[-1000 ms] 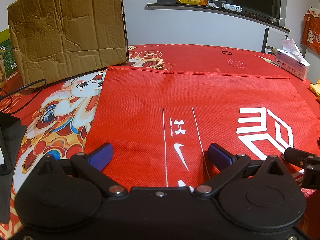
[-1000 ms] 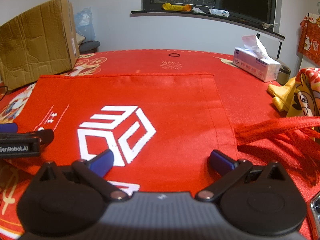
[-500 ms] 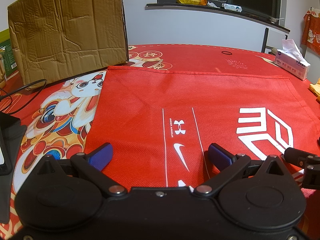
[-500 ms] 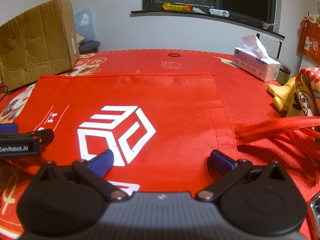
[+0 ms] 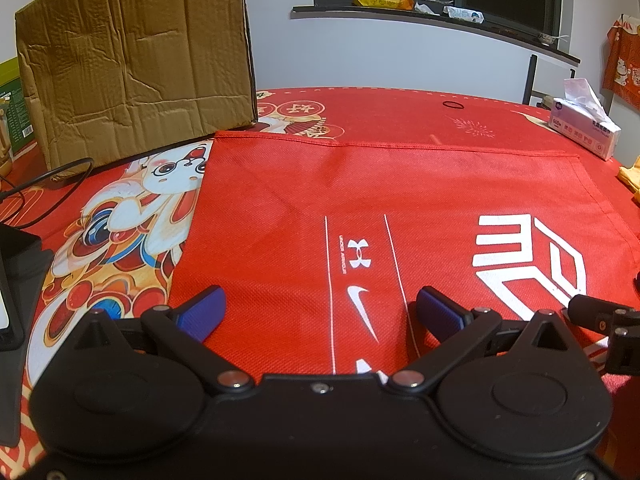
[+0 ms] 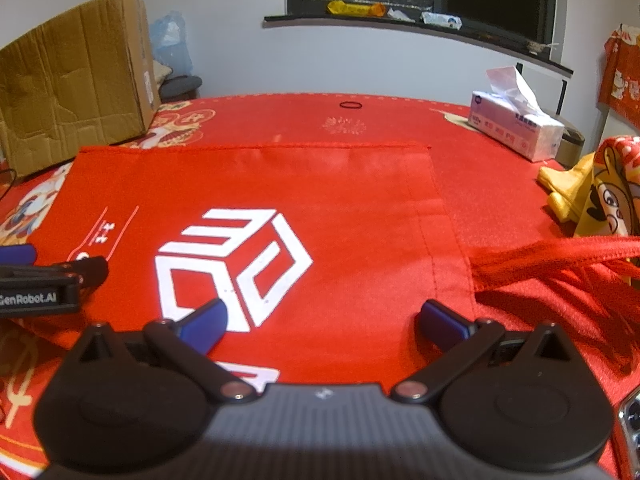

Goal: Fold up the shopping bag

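Note:
A red shopping bag (image 5: 360, 200) lies flat on the table, with white logos on it; it also shows in the right wrist view (image 6: 260, 184). Its red handles (image 6: 560, 252) trail off to the right. My left gripper (image 5: 320, 312) is open and empty, low over the bag's near edge by the small logos. My right gripper (image 6: 324, 320) is open and empty, low over the near edge by the white cube logo (image 6: 232, 264). Each gripper shows at the edge of the other's view.
A cardboard box (image 5: 132, 68) stands at the back left. A tissue box (image 6: 516, 132) sits at the back right. A yellow patterned cloth (image 6: 592, 188) lies at the right. A black cable (image 5: 44, 184) and a black device (image 5: 16, 280) are at the left.

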`<action>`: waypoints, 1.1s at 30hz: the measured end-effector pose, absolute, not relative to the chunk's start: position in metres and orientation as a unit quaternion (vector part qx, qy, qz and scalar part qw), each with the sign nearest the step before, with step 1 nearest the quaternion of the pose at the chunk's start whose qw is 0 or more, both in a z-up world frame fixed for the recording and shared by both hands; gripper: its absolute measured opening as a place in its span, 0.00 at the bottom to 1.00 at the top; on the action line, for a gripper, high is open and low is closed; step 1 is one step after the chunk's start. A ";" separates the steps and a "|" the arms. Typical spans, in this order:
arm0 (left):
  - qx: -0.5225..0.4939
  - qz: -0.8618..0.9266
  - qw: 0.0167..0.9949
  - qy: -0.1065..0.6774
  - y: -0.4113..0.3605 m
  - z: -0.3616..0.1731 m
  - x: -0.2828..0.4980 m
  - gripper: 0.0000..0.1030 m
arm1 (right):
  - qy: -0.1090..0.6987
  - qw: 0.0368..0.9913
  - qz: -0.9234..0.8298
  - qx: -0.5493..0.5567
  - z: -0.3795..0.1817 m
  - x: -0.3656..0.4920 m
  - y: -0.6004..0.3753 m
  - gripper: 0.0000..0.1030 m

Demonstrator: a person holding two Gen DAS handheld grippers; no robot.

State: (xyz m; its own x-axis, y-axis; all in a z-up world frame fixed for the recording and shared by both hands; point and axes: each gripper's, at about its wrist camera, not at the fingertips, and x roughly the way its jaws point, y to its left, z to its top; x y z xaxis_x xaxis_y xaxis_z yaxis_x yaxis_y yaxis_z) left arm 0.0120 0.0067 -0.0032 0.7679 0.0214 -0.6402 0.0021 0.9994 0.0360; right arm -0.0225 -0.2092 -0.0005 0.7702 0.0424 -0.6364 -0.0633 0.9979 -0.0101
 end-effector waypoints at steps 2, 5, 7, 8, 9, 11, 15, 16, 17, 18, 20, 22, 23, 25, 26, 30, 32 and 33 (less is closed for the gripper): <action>0.018 0.004 0.938 0.346 0.006 -0.002 0.013 1.00 | 0.348 0.937 0.030 -0.016 0.001 -0.020 -0.210 0.99; 0.017 0.005 0.933 0.360 0.006 0.001 0.016 1.00 | 0.362 0.931 0.031 -0.017 0.004 -0.017 -0.210 0.99; 0.016 0.007 0.929 0.370 0.005 0.002 0.017 1.00 | 0.371 0.928 0.029 -0.017 0.005 -0.014 -0.209 0.99; 0.016 0.009 0.926 0.376 0.004 0.003 0.018 1.00 | 0.376 0.926 0.029 -0.017 0.005 -0.013 -0.208 0.99; 0.016 0.010 0.924 0.381 0.004 0.004 0.018 1.00 | 0.379 0.925 0.028 -0.016 0.006 -0.012 -0.208 0.99; 0.015 0.011 0.918 0.395 0.003 0.006 0.020 1.00 | 0.388 0.921 0.026 -0.017 0.007 -0.010 -0.207 0.99; 0.016 0.012 0.908 0.418 0.004 0.009 0.027 1.00 | 0.400 0.916 0.024 -0.016 0.008 -0.007 -0.206 0.99; 0.016 0.012 0.906 0.423 0.004 0.009 0.028 1.00 | 0.404 0.915 0.023 -0.016 0.009 -0.006 -0.206 0.99; 0.016 0.011 0.903 0.428 0.004 0.010 0.030 1.00 | 0.408 0.913 0.023 -0.016 0.010 -0.005 -0.206 0.99; 0.017 0.011 0.900 0.435 0.004 0.011 0.032 1.00 | 0.412 0.911 0.023 -0.016 0.010 -0.003 -0.206 0.99; 0.017 0.011 0.894 0.448 0.004 0.012 0.035 1.00 | 0.421 0.907 0.023 -0.016 0.011 -0.001 -0.206 0.99; 0.017 0.011 0.887 0.461 0.003 0.013 0.038 1.00 | 0.432 0.902 0.022 -0.016 0.013 0.003 -0.206 0.99; 0.017 0.011 0.884 0.467 0.003 0.014 0.039 1.00 | 0.441 0.897 0.020 -0.014 0.014 0.006 -0.205 0.99; 0.017 0.011 0.877 0.480 0.003 0.016 0.042 1.00 | 0.457 0.889 0.013 -0.012 0.016 0.011 -0.204 0.99; 0.018 0.011 0.874 0.486 0.002 0.016 0.044 1.00 | 0.468 0.884 0.009 -0.010 0.017 0.014 -0.204 0.99; 0.017 0.011 0.856 0.517 0.002 0.019 0.053 1.00 | 0.516 0.857 0.002 -0.007 0.021 0.031 -0.203 0.99; 0.016 0.012 0.845 0.535 0.002 0.021 0.059 1.00 | 0.540 0.842 0.001 -0.007 0.022 0.040 -0.204 0.99; 0.016 0.012 0.842 0.540 0.002 0.021 0.060 1.00 | 0.546 0.838 0.001 -0.007 0.022 0.042 -0.204 0.99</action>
State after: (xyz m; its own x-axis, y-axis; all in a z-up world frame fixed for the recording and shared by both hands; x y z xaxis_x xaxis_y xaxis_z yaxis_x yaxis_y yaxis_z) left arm 0.0602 0.0019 0.0208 0.4170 0.0371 -0.9082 -0.0020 0.9992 0.0399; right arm 0.0423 -0.2037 0.0225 0.4036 -0.0060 -0.9149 -0.0103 0.9999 -0.0111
